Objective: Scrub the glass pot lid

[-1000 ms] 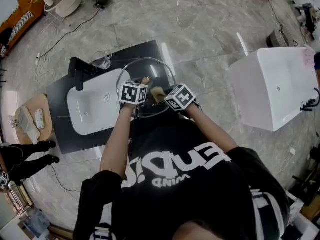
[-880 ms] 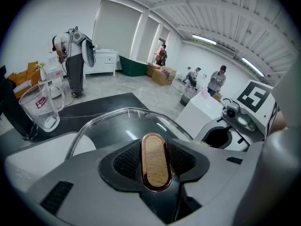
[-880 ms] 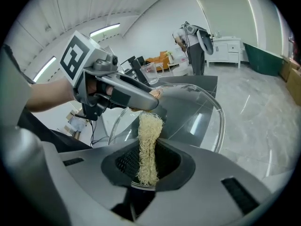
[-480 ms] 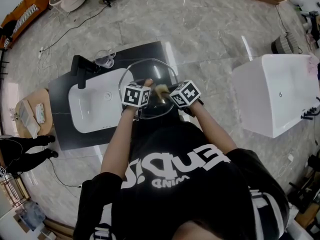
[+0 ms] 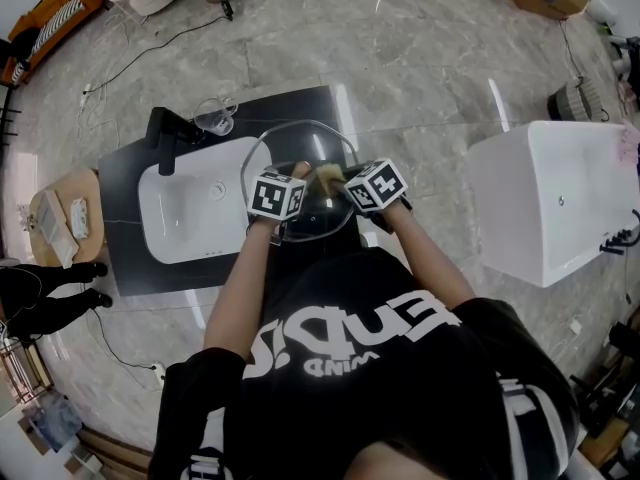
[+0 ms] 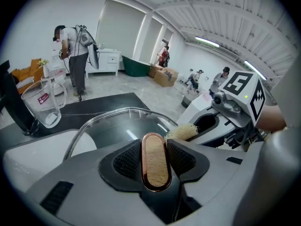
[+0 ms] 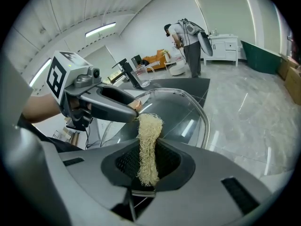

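Observation:
The glass pot lid (image 5: 300, 138) is held up over the dark counter, its rim (image 6: 108, 114) arching ahead in the left gripper view. My left gripper (image 5: 292, 180) is shut on the lid's wooden knob (image 6: 155, 160), which has a copper edge. My right gripper (image 5: 335, 178) is shut on a pale fibrous scrubber (image 7: 148, 147), whose top end sits against the glass (image 7: 178, 109) next to the left gripper's tip (image 7: 134, 105). From the left gripper's side the scrubber (image 6: 183, 131) shows just right of the knob.
A white sink basin (image 5: 190, 213) is set in the dark counter (image 5: 125, 198), with a black tap (image 5: 165, 133) and a clear measuring jug (image 5: 213, 116) behind it. A white bathtub (image 5: 555, 193) stands to the right. People stand in the room's background (image 6: 75, 55).
The head view has shifted slightly. Both grippers stay together at the lid, with the scrubber still against the glass and little visible motion.

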Demonstrator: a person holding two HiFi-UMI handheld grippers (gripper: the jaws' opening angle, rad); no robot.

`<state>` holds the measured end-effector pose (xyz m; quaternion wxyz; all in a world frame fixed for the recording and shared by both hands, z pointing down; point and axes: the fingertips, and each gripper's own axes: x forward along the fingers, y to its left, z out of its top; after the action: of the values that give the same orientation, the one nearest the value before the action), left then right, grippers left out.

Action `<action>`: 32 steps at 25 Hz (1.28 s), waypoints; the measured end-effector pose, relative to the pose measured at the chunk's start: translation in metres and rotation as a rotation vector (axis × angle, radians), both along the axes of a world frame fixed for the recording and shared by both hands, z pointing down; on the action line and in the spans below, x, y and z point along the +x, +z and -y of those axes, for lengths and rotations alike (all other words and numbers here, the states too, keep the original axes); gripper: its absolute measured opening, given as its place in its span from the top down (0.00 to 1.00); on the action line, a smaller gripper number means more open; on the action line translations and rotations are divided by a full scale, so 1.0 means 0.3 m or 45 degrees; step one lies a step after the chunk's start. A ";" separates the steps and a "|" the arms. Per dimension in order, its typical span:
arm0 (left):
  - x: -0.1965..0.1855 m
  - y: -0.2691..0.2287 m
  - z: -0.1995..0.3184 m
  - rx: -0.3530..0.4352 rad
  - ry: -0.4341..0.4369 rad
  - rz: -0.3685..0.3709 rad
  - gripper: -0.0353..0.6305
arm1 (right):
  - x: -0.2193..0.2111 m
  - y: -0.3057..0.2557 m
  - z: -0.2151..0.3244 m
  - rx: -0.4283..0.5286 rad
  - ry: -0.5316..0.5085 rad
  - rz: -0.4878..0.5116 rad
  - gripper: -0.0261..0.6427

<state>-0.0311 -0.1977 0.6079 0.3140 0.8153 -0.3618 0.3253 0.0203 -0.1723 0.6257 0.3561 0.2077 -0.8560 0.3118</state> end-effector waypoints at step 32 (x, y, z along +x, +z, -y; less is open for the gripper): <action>-0.009 0.010 0.007 0.032 -0.039 0.044 0.67 | -0.284 -0.003 0.259 -0.042 -0.516 -0.167 0.89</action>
<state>-0.0339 -0.1998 0.6110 0.3024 0.8078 -0.3835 0.3301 -0.0649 -0.2501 0.6249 0.4698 0.0453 -0.8500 0.2338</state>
